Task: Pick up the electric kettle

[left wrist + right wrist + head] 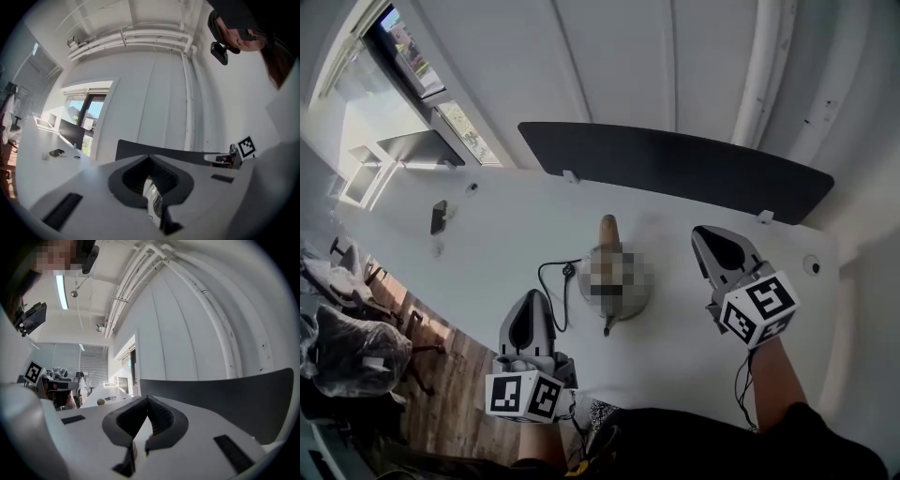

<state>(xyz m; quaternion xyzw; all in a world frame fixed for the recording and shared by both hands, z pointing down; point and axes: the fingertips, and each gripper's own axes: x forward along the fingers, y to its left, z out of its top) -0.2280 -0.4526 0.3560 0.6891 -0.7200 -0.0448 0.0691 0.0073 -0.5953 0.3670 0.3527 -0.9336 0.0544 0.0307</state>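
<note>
1. While the electric kettle [619, 307] stands unlifted at the middle of the white table [487, 244], its handle [607, 230] points toward the dark divider [675, 169];
2. the left gripper [531, 298] and right gripper [705, 236] flank it without touching, probably staging an approach;
3. both pairs of jaws are together and empty;
4. the cord [551, 281] lies loose at the kettle's left and may drag.

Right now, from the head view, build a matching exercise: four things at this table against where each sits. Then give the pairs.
Things:
1. electric kettle
2. phone
3. dark divider panel
4. power plug

Places:
A. far left part of the table
B. just left of the kettle
C. along the table's far edge
D. middle of the table

Pairs: 1-D, 2-A, 3-C, 4-B
</note>
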